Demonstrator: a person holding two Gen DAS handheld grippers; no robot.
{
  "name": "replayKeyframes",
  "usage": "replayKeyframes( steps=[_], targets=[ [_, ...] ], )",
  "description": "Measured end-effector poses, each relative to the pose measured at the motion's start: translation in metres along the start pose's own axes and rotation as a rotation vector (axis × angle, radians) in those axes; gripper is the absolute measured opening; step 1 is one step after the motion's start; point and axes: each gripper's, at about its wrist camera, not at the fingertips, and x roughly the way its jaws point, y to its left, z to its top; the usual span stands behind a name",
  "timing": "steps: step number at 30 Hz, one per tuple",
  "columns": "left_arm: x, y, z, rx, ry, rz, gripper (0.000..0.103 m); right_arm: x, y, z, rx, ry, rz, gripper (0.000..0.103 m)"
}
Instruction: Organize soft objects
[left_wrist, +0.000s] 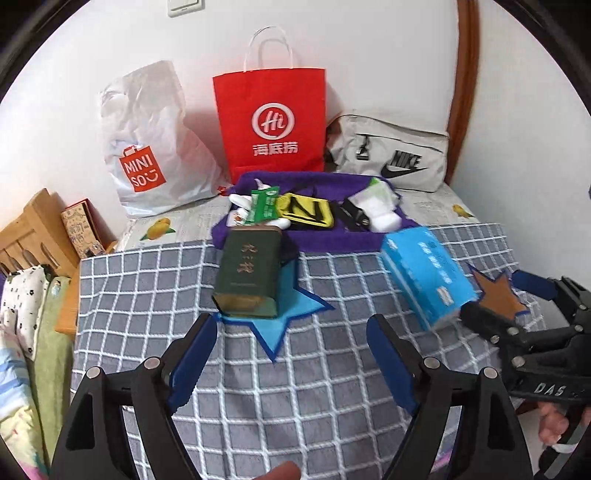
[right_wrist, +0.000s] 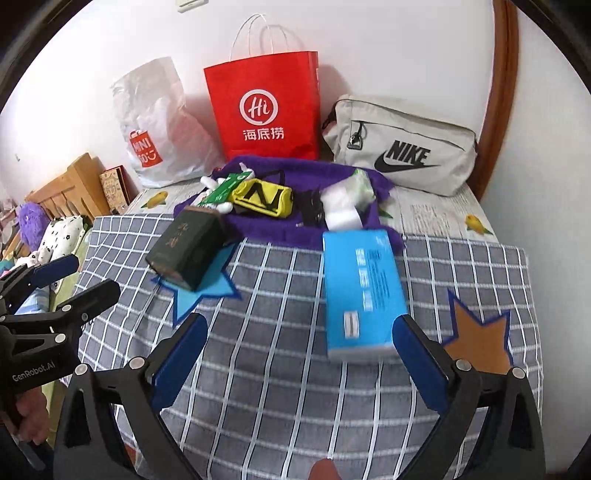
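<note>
Tongs first: left gripper (left_wrist: 291, 347) was spread wide with nothing between its blue pads, hovering over the grey checked cloth (left_wrist: 295, 387), just short of the dark green tin (left_wrist: 249, 273). Right gripper (right_wrist: 301, 349) was likewise spread wide and empty; the blue tissue pack (right_wrist: 360, 291) lay ahead between its fingers, near end close beside the right pad, contact not clear. Green tin lay on a light blue felt star (left_wrist: 284, 321). Brown felt star (right_wrist: 478, 343) sat at the cloth's right side, partly hidden behind the right finger, nothing on its visible part. Behind, a purple towel (left_wrist: 332, 243) held a pile: yellow-black pouch (left_wrist: 306, 212), green sachet (left_wrist: 264, 205), white plush piece (left_wrist: 240, 201), white tissue packs (left_wrist: 376, 206), black item (left_wrist: 352, 218) too unclear to name. Along the wall stood a Miniso plastic bag (left_wrist: 147, 147), red Haidilao paper bag (left_wrist: 271, 118), grey Nike pouch (right_wrist: 402, 147). Wooden headboard (left_wrist: 33, 229) at left.
</note>
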Motion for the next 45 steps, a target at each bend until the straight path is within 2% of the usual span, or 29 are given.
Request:
replayKeyframes(
  steps=[6, 13, 45],
  targets=[
    [-0.021, -0.011, -0.014, -0.004, -0.018, -0.05, 0.082, -0.024, 0.002, -0.018, 0.01, -0.036, -0.009, 0.103],
    [-0.03, -0.015, -0.022, -0.016, -0.019, -0.071, 0.084, -0.042, 0.004, -0.027, 0.025, -0.064, -0.01, 0.103],
    [-0.04, -0.014, -0.026, -0.032, -0.033, -0.054, 0.084, -0.05, 0.006, -0.033, 0.037, -0.062, -0.024, 0.103]
  ],
)
